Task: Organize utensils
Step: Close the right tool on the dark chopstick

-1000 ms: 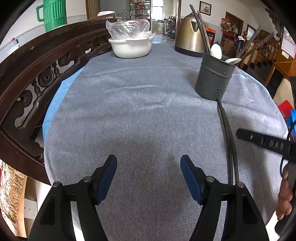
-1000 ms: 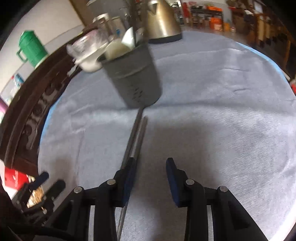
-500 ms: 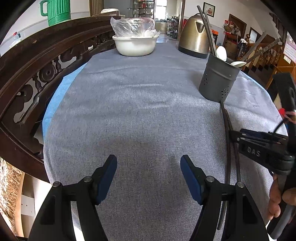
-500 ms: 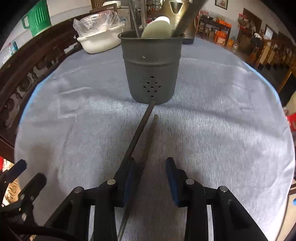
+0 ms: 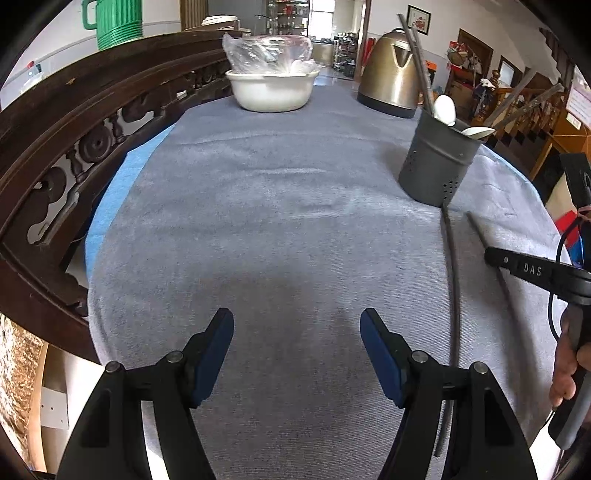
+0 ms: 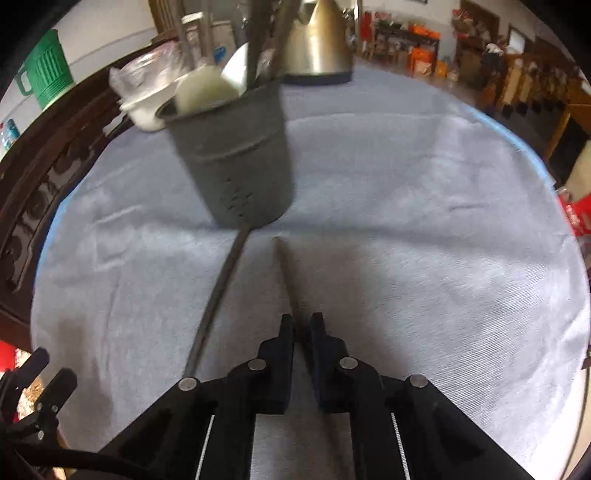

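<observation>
A grey perforated utensil holder [image 5: 439, 166] [image 6: 236, 158] stands on the grey cloth with spoons and chopsticks in it. Two dark chopsticks lie in front of it. My right gripper [image 6: 302, 325] is shut on one chopstick [image 6: 286, 273], whose tip points toward the holder. The other chopstick [image 6: 218, 295] [image 5: 453, 295] lies free to its left, its far end touching the holder's base. My left gripper [image 5: 297, 339] hovers open over bare cloth, nothing between its blue pads. The right gripper's finger [image 5: 532, 269] shows at the right edge of the left wrist view.
A white bowl [image 5: 271, 90] with a plastic bag and a brass kettle [image 5: 391, 77] stand at the table's far end. A carved dark wooden rail [image 5: 74, 147] runs along the left edge. A green jug [image 5: 114, 22] is behind it.
My right gripper has shifted right and shut on one chopstick, swinging it apart from the other. The left gripper has stayed still and open.
</observation>
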The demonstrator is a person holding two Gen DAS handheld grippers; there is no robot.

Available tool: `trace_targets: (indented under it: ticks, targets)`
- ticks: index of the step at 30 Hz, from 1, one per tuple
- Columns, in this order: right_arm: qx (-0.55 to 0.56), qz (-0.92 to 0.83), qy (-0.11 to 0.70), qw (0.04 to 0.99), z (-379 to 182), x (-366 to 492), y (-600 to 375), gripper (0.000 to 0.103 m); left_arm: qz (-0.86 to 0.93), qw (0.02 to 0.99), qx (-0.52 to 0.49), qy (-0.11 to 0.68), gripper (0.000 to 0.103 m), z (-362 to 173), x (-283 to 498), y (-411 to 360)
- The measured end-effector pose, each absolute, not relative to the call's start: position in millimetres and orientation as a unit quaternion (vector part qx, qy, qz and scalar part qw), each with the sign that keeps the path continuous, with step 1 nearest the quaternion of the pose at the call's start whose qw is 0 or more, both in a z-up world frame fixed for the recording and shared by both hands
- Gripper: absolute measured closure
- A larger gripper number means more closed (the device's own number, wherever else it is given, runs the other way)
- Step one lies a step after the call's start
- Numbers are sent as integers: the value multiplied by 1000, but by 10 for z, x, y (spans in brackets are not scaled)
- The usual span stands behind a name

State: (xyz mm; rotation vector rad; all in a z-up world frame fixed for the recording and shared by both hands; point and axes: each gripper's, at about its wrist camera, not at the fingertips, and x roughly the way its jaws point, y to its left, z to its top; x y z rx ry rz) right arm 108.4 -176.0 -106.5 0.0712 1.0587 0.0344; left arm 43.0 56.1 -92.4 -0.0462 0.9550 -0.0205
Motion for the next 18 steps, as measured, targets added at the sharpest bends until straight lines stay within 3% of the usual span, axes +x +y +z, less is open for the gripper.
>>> trace_targets:
  ticks: [18]
  targets:
    - [228, 42, 529, 816, -1124, 1279, -2676, 95, -153, 851, -32, 501, 31, -909, 1250, -301]
